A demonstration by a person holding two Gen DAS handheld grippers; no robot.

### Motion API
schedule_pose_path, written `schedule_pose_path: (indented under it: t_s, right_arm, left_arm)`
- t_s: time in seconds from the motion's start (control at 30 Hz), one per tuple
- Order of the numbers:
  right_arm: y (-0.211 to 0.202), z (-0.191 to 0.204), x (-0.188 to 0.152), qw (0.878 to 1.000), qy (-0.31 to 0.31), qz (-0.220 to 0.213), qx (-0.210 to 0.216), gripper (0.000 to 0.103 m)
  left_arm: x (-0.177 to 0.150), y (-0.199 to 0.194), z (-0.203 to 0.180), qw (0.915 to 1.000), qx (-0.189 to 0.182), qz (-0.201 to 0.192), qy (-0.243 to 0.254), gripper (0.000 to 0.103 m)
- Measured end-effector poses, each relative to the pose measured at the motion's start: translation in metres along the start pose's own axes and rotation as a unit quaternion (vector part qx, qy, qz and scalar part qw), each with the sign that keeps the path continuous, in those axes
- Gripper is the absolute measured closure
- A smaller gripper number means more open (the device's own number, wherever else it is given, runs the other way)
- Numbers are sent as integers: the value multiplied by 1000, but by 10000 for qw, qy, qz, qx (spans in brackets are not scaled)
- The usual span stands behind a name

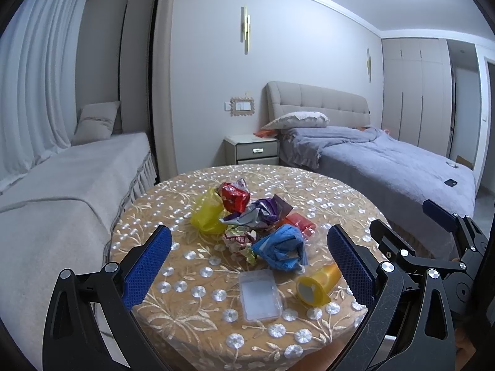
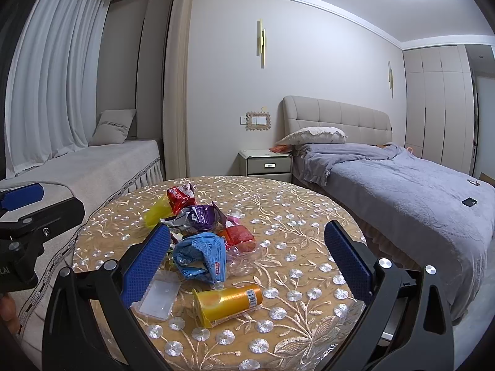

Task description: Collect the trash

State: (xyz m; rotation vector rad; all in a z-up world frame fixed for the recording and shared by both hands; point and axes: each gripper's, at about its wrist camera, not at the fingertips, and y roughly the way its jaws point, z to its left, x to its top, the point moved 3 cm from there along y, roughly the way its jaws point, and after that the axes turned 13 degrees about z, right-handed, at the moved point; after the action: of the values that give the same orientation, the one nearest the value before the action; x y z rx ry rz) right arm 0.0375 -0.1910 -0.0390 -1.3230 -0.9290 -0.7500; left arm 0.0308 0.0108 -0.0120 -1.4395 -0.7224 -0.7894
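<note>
Left wrist view. Round table (image 1: pixel 173 315) under a gold embroidered cloth, bedroom behind it. The trash sits in one loose heap near the middle of the tabletop: yellow bag (image 1: pixel 208 213), red foil wrapper (image 1: pixel 234 197), purple wrapper (image 1: pixel 265 211), small red packet (image 1: pixel 300 222), blue wrapper (image 1: pixel 281 247), and some crumpled printed paper (image 1: pixel 238 238) underneath. Nearer the camera, apart from the heap: a clear plastic case (image 1: pixel 260 293) lying flat and a yellow bottle (image 1: pixel 318 283) on its side. The left gripper (image 1: pixel 249 266) hangs over the near edge with jaws spread wide, nothing between them. Right gripper (image 1: pixel 411 225) shows at the frame's right edge, also spread and empty.

Right wrist view. Same heap, seen from slightly right. The blue wrapper lies on top at the front, with a crushed clear plastic cup (image 2: pixel 244 255) just beside it. The yellow bottle lies on its side in front, barcode up. Clear case partly hidden behind the left blue finger pad. Right gripper jaws wide apart, holding nothing; left gripper visible at far left, off the table.

Judgement: no bin or bag for collecting shows in either view. Every piece looks untouched on the table, so collecting appears not yet begun; all of it is left to pick up.
</note>
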Motion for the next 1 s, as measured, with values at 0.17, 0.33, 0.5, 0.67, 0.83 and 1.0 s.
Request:
schedule_pose_path:
  t_s: [0.17, 0.33, 0.5, 0.67, 0.83, 1.0]
  right_arm:
    - [0, 0, 1, 10000, 23, 19, 14, 4]
    - [0, -1, 1, 10000, 23, 13, 15, 4]
    - [-1, 0, 1, 10000, 22, 0, 25, 4]
    - [-1, 0, 3, 10000, 14, -3, 27, 4]
    - [-1, 1, 6, 10000, 6, -14, 33, 4]
    - [-1, 1, 6, 10000, -8, -25, 22, 4]
  left_arm:
    - [1, 0, 0, 10000, -17, 39, 4, 5]
    - [0, 0, 1, 10000, -1, 43, -8, 5]
    - [0, 0, 3, 10000, -4, 57, -43, 5]
    - [1, 0, 3, 10000, -1, 53, -34, 5]
    - [1, 1, 4, 10000, 15, 51, -21, 5]
    - [0, 1, 4, 10000, 18, 50, -19, 5]
